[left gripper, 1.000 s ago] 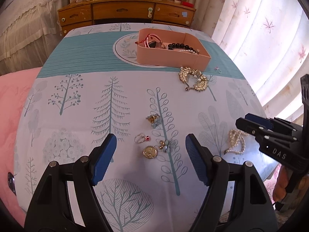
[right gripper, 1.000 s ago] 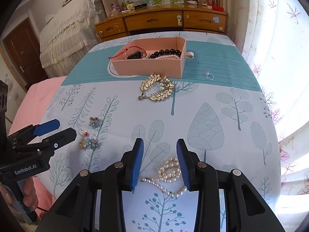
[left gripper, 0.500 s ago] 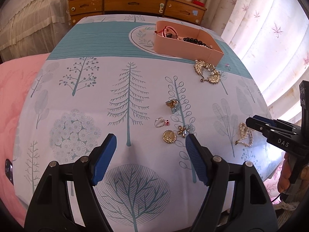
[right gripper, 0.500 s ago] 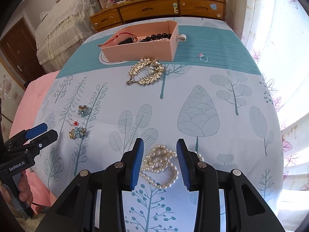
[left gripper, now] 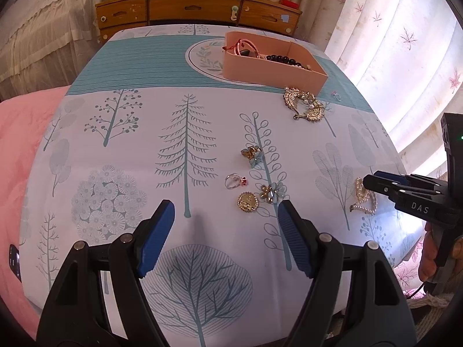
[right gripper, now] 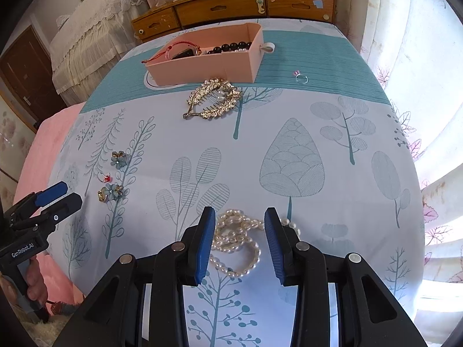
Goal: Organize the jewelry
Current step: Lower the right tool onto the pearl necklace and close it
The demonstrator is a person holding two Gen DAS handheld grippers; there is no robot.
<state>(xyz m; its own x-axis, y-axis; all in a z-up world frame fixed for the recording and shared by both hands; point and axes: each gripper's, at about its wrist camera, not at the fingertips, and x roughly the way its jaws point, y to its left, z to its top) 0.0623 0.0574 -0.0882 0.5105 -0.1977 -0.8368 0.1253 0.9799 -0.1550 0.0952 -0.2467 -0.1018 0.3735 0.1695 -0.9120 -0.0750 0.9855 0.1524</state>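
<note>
— Tree-print cloth (right gripper: 289,144) covers the bench. Nearest?
— Right hand-held gripper (right gripper: 239,232), jaws apart, straddles the pearl necklace (right gripper: 234,238); left hand-held gripper (left gripper: 226,235) spread, empty.
— Farther?
— Gold hair comb (right gripper: 214,98), then pink box (right gripper: 208,62).

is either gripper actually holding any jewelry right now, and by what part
Nothing is held. The right gripper straddles the pearl strand lying on the bedspread, pads not pressing it. The left gripper hangs open near the small pieces, with nothing between its fingers.

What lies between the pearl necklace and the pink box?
In the right wrist view, mostly bare tree-print cloth separates the pearl necklace from the pink box; only the gold hair comb lies there, just before the box.
</note>
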